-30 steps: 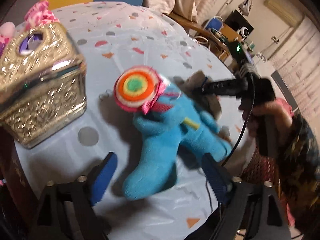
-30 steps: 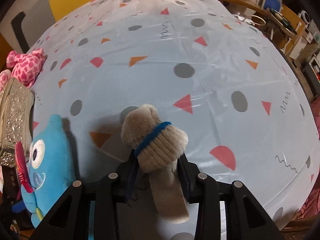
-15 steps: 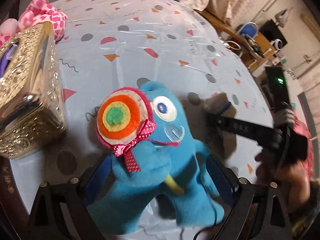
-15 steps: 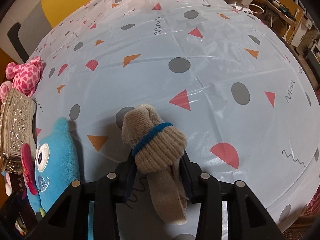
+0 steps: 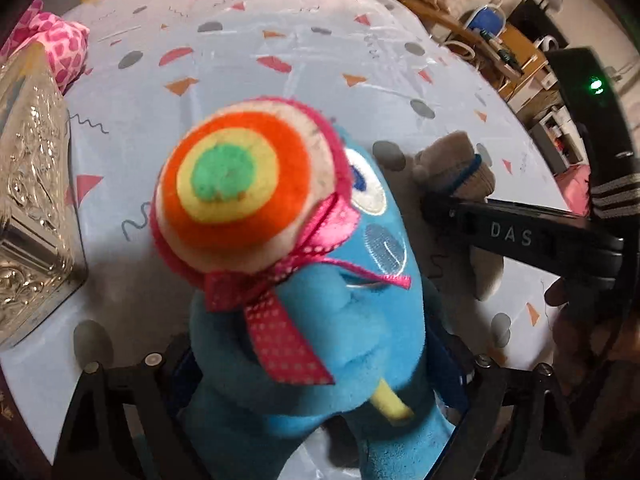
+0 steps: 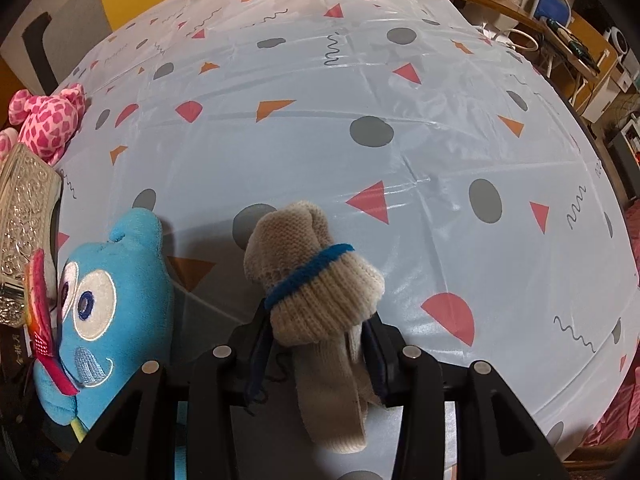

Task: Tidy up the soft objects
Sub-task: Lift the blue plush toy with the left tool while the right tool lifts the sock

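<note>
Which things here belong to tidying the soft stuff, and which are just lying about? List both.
Job:
blue plush, in left tongs
sock, in right tongs
pink plush

Lying about:
silver box
tablecloth
blue chair

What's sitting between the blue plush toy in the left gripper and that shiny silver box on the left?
Nothing visible. The blue plush toy is held in the left gripper, and only bare patterned tablecloth shows between it and the silver box. The pink spotted plush lies beyond the box, out of that path.
</note>
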`<state>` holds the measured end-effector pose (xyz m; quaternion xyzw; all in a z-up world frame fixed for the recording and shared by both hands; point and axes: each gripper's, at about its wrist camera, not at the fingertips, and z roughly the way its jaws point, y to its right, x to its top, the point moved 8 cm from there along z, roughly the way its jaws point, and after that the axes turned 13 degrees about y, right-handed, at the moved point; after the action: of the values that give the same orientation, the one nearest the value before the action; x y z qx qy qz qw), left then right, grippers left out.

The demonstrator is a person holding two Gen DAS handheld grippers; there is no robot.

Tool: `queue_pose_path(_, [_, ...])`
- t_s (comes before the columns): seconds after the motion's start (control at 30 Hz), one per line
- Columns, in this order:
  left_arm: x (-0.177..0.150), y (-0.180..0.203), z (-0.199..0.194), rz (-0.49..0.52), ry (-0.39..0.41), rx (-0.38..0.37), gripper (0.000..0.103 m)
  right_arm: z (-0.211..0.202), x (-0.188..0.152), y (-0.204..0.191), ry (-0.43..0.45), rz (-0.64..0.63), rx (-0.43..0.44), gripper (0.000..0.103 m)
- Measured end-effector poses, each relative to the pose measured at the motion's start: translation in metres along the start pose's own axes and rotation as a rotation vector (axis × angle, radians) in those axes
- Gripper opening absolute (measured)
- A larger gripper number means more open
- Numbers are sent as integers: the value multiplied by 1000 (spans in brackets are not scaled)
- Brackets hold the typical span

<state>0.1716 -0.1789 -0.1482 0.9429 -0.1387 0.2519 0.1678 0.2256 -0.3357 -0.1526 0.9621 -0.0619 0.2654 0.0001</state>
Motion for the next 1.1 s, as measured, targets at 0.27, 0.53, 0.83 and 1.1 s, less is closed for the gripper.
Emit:
queue_pose_path(0.27, [-5, 6, -30, 110, 116, -1, 77, -1, -4, -14, 31, -72, -22, 46])
queue_pose_path(0.53, [-11, -4, -91, 148, 272, 54, 77, -5, -12, -22, 43, -89, -32, 46])
queue_pose_path(0.83, [-17, -16, -150, 149, 400, 79, 77, -16, -16, -29, 64, -143, -55, 43])
queue_pose_path(1.1, [-18, -18, -183, 160, 476, 77, 78, -22, -19, -37, 88, -191, -64, 40])
